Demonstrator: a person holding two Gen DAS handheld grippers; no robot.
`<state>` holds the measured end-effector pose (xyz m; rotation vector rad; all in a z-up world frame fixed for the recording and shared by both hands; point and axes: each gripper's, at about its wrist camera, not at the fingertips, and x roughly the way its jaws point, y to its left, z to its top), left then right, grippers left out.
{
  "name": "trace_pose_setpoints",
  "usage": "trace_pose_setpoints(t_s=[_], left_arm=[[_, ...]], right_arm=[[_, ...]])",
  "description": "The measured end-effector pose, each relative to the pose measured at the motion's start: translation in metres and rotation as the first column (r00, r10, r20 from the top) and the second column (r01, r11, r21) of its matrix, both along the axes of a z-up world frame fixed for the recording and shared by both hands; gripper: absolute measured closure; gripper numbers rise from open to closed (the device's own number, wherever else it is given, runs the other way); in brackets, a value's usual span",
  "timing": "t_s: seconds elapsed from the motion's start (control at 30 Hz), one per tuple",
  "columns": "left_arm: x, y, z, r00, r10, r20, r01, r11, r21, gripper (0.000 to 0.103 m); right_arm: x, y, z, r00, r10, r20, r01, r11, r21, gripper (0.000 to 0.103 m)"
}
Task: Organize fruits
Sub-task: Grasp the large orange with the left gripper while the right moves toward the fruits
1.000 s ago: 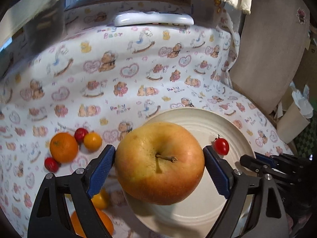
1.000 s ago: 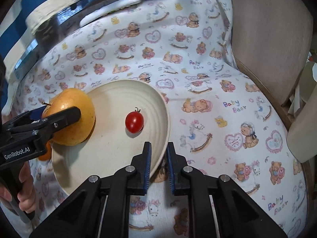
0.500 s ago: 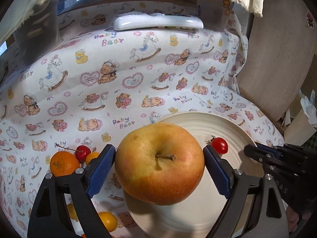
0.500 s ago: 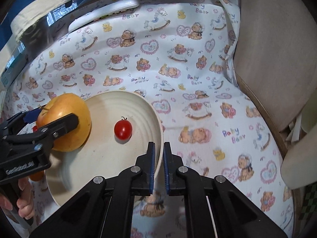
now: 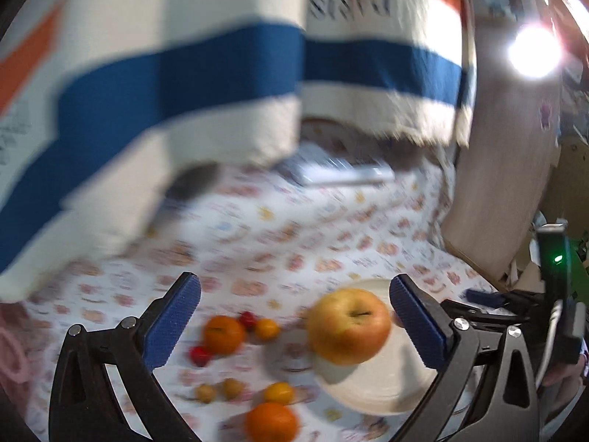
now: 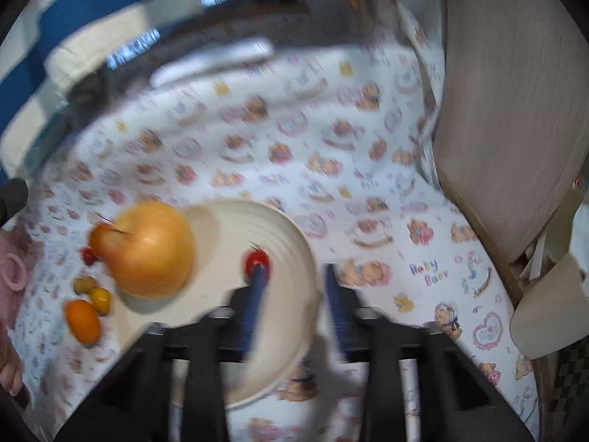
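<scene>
Apple (image 6: 147,250) sits on left edge of cream plate (image 6: 294,243), free. Heavy, firm, smooth, rolls; grip across widest sides. Left gripper (image 5: 294,316) fingers wide, empty. Right gripper (image 6: 294,294) fingers apart, straddling plate rim near cherry tomato (image 6: 257,259), which is soft.

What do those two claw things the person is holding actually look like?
Each is a black plastic frame that forks into two fingers, studded with silver rivets. The left gripper has ribbed blue pads on its fingertips, and the right gripper has narrow blue strips. A small green light glows on the right one's body.
</scene>
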<state>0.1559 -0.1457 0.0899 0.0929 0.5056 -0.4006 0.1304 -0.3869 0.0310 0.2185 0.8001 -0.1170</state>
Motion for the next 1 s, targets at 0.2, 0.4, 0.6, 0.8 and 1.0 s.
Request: trace_pose_setpoints(t_s=[0.2, 0.4, 0.6, 0.8, 1.0], left_arm=[[-0.035, 0.058, 0.018, 0.991, 0.099, 0.092, -0.096, 0.995, -0.036, 0.000], [-0.040, 0.090, 0.003, 0.977, 0.188, 0.103, -0.184, 0.982, -0.051, 0.000], [-0.032, 0.104, -0.024, 0.975, 0.215, 0.050, -0.213, 0.976, -0.043, 0.000], [-0.023, 0.094, -0.041, 0.978, 0.197, -0.062, -0.197, 0.980, 0.009, 0.000], [-0.012, 0.069, -0.076, 0.957, 0.116, -0.267, -0.101, 0.993, 0.069, 0.020]], right_arm=[[-0.012, 0.048, 0.046, 0.983, 0.101, 0.152, -0.105, 0.994, 0.017, 0.028], [-0.013, 0.095, 0.067, 0.950, 0.184, 0.250, -0.190, 0.982, -0.003, 0.027], [-0.010, 0.116, 0.053, 0.929, 0.189, 0.318, -0.193, 0.981, -0.021, 0.027], [-0.006, 0.113, 0.038, 0.939, 0.205, 0.276, -0.212, 0.977, -0.004, 0.027], [-0.001, 0.111, 0.030, 0.950, 0.201, 0.240, -0.206, 0.978, -0.005, 0.027]])
